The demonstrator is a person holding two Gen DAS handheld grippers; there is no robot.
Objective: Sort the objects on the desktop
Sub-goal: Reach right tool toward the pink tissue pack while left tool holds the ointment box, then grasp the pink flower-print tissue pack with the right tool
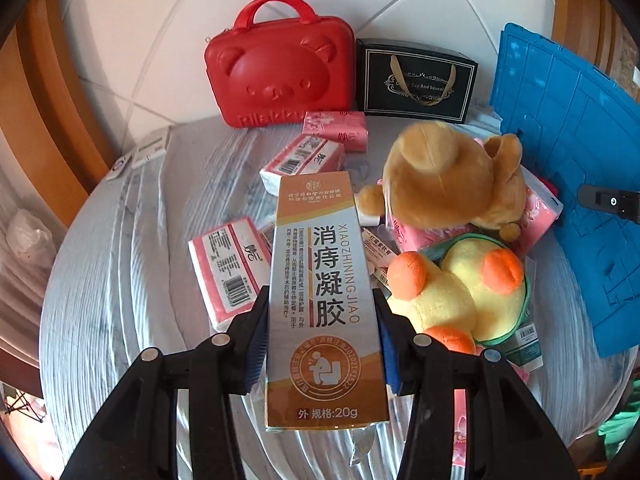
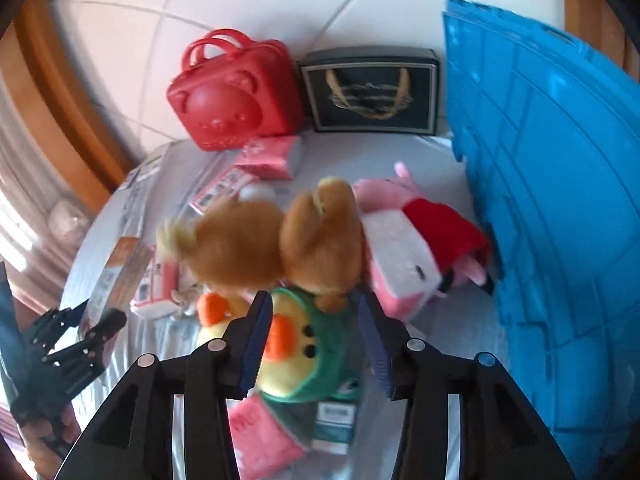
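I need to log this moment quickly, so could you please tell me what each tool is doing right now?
Left tool: closed on the orange and white box.
Right tool: open, holding nothing, above the yellow duck toy.

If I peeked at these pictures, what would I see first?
Probably the tall orange-and-white box, held upright between the left gripper fingers, right up close. Behind it a bright red bear-face case stands against the wall. To the right, a brown plush lies above a yellow duck toy.

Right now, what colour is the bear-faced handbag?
Red, clearest in the left wrist view.
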